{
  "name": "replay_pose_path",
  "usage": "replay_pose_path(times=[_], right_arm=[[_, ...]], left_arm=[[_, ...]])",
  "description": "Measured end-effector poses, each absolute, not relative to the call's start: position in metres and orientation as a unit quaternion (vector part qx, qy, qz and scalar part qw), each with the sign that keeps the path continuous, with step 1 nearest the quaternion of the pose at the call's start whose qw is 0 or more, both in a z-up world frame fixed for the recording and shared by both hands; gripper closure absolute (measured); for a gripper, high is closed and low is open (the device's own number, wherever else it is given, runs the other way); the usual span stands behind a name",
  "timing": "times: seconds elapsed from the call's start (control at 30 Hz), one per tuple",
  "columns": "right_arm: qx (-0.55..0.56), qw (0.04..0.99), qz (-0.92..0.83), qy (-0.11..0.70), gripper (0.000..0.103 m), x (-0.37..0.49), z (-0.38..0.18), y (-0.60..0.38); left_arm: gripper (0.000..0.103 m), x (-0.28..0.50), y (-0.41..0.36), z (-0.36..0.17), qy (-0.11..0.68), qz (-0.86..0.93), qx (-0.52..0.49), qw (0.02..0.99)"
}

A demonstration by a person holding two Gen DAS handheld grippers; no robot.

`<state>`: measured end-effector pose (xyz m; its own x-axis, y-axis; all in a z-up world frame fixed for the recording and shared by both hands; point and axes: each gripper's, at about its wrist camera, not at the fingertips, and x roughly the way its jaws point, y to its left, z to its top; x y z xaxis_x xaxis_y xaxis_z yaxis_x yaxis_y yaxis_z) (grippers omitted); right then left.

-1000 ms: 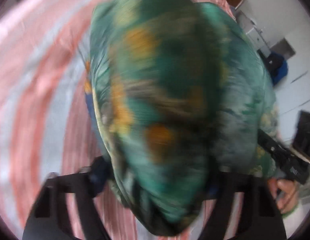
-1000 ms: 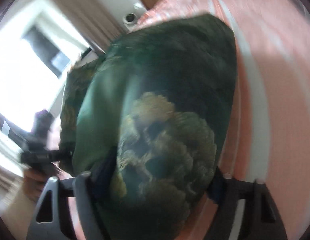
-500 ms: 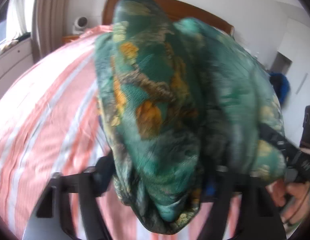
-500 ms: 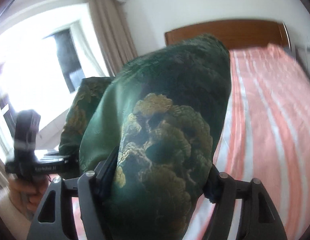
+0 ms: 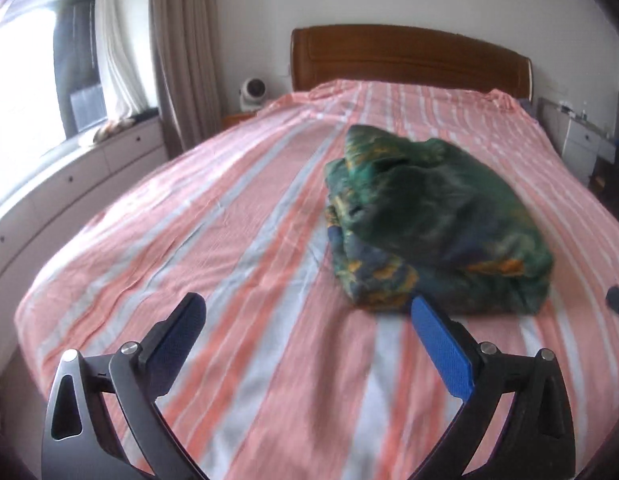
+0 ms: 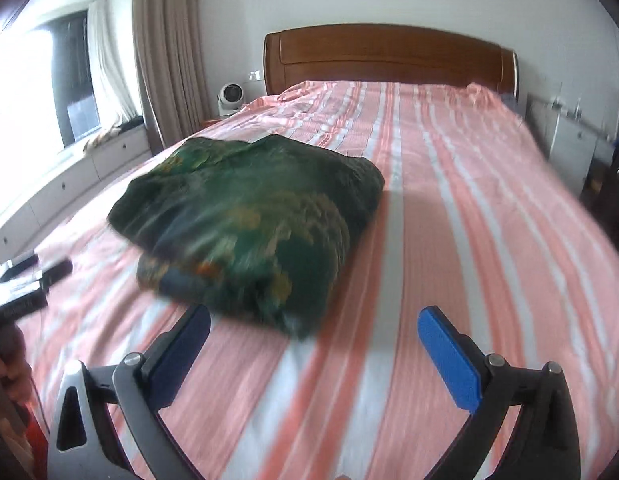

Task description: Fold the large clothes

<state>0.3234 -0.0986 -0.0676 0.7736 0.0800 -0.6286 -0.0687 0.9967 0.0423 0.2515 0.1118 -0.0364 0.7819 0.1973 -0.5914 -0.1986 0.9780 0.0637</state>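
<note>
Bed (image 5: 237, 216) with pink-and-white striped sheet, folded green patterned garment (image 5: 433, 216) lying on it

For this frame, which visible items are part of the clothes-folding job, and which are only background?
Part of the job:
green patterned garment, lying folded on the bed
striped bedsheet, the folding surface
left gripper, open, holding nothing
right gripper, open, holding nothing

Background only:
wooden headboard
small white fan
curtain
white bedside cabinet
</note>
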Motion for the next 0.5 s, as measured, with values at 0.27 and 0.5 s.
replay_pose_path(times=[0.27,0.5], right_arm=[[-0.042,0.953,0.039,0.297,0.0,0.26,-0.039,-0.098],[-0.065,0.956,0.04,0.285,0.0,0.224,-0.02,-0.087]], left_arm=[[0.0,0.209,0.079,-0.003,0.285,0.148,0.04,0.946],[0.0,0.176,0.062,0.019,0.252,0.146,0.038,0.956]])
